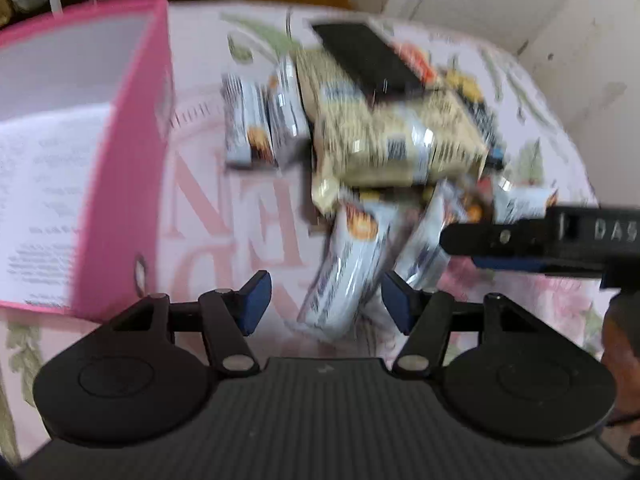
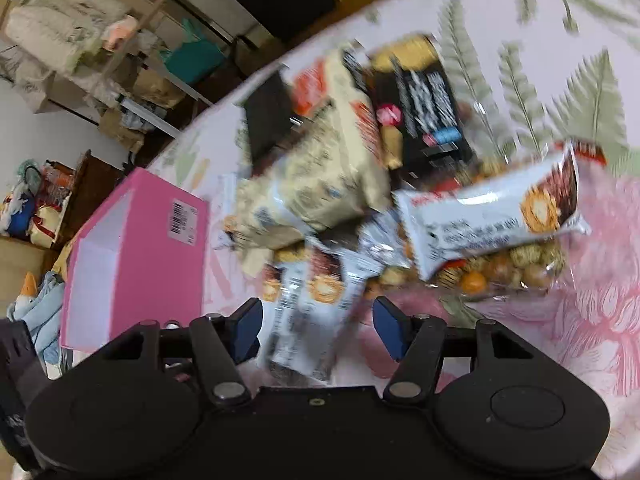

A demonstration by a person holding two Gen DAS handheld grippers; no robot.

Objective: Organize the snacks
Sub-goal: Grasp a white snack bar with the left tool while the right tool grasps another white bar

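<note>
**Both grippers spread wide over the snack pile**

Your left gripper hangs with its blue-padded fingers released and wide apart, straddling the near end of a pale blue-white foil snack bar wrapper without pinching it. That bar lies at the near side of a heap of snacks in the middle of the counter, which wears a pink-and-white floral cloth with large pink lettering.

On top of the heap sits a cream-coloured crinkled snack bag, and a flat black rectangular packet lies tilted across its far end. Two more small blue-white bars stand side by side just left of the cream bag. Toward the left edge of the counter is an open pink cardboard box with a white inside; a printed sheet lies in it.

Your right gripper is also unclenched, fingers well apart, with a blurred grey-white wrapper with a brown biscuit picture lying between them; motion blur hides whether the pads touch it. From the left wrist view, your right gripper reaches in from the right edge, near the heap. In the right wrist view, another long white bar wrapper rests across a clear bag of round coated nuts, and a black packet with white print lies beyond them.
</note>
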